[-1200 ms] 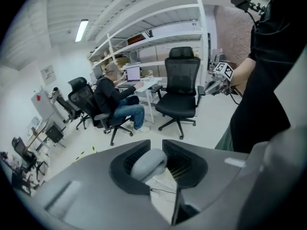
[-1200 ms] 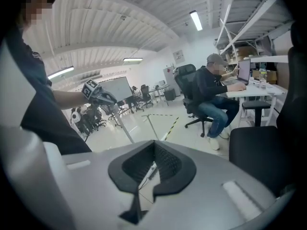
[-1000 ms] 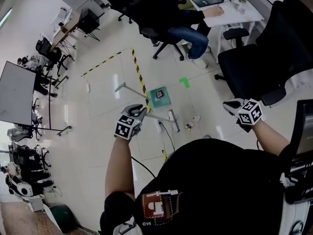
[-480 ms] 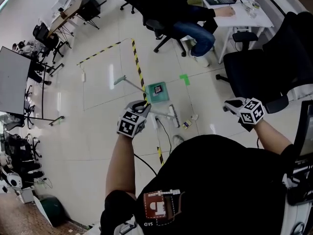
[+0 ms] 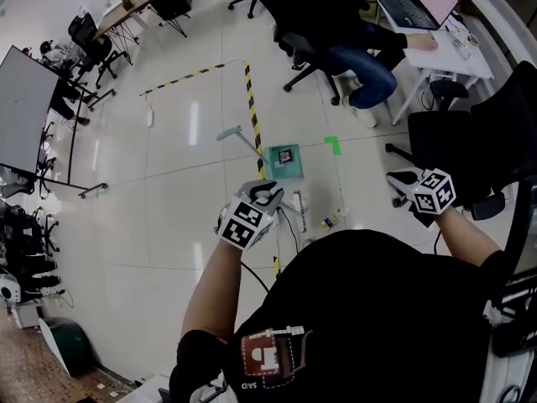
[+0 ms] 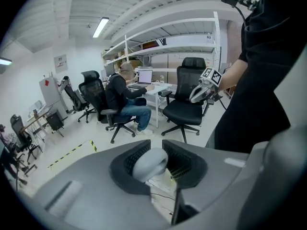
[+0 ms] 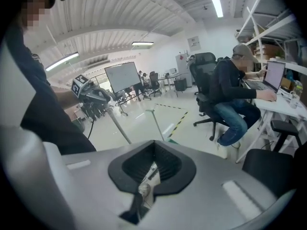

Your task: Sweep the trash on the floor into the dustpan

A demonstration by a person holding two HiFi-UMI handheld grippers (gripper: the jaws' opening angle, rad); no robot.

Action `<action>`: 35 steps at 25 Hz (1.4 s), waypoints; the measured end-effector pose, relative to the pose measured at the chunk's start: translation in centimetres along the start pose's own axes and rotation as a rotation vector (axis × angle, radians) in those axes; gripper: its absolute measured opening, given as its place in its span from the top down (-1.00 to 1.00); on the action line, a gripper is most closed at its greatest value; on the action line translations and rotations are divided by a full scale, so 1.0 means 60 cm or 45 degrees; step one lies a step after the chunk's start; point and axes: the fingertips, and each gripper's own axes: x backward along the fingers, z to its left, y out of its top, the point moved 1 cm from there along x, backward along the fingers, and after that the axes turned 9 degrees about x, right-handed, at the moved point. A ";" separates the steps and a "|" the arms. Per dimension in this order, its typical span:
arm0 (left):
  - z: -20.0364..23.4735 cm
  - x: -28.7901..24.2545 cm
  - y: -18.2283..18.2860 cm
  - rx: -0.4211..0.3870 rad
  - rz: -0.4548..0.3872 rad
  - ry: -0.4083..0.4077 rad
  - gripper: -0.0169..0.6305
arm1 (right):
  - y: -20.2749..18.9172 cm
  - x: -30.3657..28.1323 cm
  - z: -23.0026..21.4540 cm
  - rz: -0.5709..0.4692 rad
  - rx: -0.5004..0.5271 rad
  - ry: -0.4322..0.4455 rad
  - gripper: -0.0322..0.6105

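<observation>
Glossy white office floor [image 5: 168, 183] fills the head view: the green dustpan [image 5: 285, 162] lies at 1 o'clock from the left gripper [image 5: 267, 194], and the trash [image 5: 327, 222] at 4 o'clock, just past the broom head [image 5: 299, 201]. Left gripper view: the jaws pinch the broom's rounded handle tip [image 6: 149, 163], probably for leverage. Right gripper view: the right gripper [image 7: 152, 163] has its jaws pressed together on nothing, likely kept clear of the sweep.
</observation>
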 end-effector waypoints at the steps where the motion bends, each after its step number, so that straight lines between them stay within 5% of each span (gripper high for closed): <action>1: 0.003 -0.001 -0.007 0.010 0.016 0.010 0.71 | 0.006 -0.010 -0.001 0.001 0.008 0.023 0.92; 11: 0.070 -0.053 -0.021 0.215 0.115 0.214 0.71 | 0.028 -0.059 -0.088 0.034 0.069 0.173 0.92; 21: 0.153 -0.184 -0.001 0.360 0.107 0.269 0.72 | -0.037 -0.008 -0.152 0.105 -0.007 0.096 0.92; 29: 0.148 -0.296 0.130 0.204 -0.034 0.112 0.72 | -0.083 0.043 -0.191 0.103 -0.105 -0.004 0.92; 35: 0.143 -0.344 0.186 0.127 -0.020 0.061 0.72 | -0.103 0.068 -0.204 0.092 -0.156 -0.048 0.92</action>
